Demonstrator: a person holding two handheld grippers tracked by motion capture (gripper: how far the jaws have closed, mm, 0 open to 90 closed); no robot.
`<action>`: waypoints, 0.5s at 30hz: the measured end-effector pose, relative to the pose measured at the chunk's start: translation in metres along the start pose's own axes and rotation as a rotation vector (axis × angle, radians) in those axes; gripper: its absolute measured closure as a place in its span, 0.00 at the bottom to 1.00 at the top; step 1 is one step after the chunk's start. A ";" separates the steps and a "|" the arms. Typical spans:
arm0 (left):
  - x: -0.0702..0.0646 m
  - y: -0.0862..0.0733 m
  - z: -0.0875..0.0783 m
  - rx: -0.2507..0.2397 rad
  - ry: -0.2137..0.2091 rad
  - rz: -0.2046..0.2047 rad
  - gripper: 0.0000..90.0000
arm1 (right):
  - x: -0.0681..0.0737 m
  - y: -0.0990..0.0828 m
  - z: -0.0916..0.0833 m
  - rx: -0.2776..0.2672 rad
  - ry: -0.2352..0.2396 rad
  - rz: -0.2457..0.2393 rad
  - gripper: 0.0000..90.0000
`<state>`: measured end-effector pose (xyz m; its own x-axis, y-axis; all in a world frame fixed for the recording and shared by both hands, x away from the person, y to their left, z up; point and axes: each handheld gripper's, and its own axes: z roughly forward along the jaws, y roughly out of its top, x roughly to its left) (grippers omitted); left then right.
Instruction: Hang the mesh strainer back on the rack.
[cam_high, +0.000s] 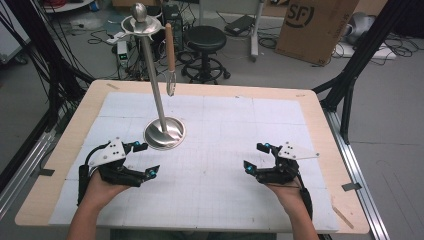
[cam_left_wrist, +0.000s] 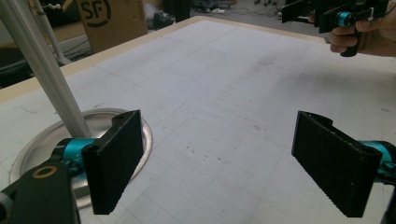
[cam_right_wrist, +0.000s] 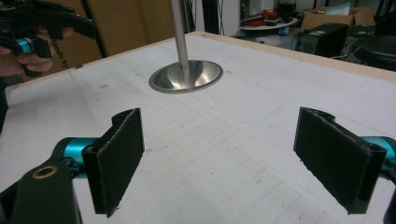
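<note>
Whisk (cam_high: 170, 55) hanging from metal stand (cam_high: 159, 100), far left on tabletop (cam_high: 225, 125); light, stiff wooden handle, best grasped mid-handle. Left tongs (cam_high: 141, 159) and right tongs (cam_high: 253, 157) released, empty, near edge.

The table (cam_high: 320, 107) has a pale wood rim around a white mat (cam_high: 225, 145) ruled with a faint grey grid. On the mat stands a shiny silver metal stand (cam_high: 164, 132), and beside its pole hangs a whisk (cam_high: 170, 60) with a brown wooden handle. Nearer than the stand, the left gripper (cam_high: 141, 159) and right gripper (cam_high: 255, 157) are black with bright teal accents and pale grey top plates.
</note>
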<state>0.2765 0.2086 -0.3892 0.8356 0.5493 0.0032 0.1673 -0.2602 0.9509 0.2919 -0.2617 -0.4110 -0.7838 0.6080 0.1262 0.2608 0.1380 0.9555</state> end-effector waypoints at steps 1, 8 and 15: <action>0.000 0.000 0.000 0.001 0.001 0.000 0.19 | 0.000 0.000 0.000 0.001 -0.001 0.000 0.17; 0.000 -0.002 0.001 0.008 -0.002 -0.001 0.19 | -0.001 -0.001 0.000 0.003 -0.001 0.012 0.17; 0.000 -0.003 0.001 0.005 0.002 -0.001 0.19 | -0.002 -0.001 0.000 0.000 -0.003 0.006 0.17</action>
<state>0.2760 0.2087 -0.3919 0.8342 0.5514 0.0029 0.1706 -0.2632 0.9495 0.2937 -0.2633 -0.4120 -0.7806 0.6110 0.1314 0.2656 0.1341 0.9547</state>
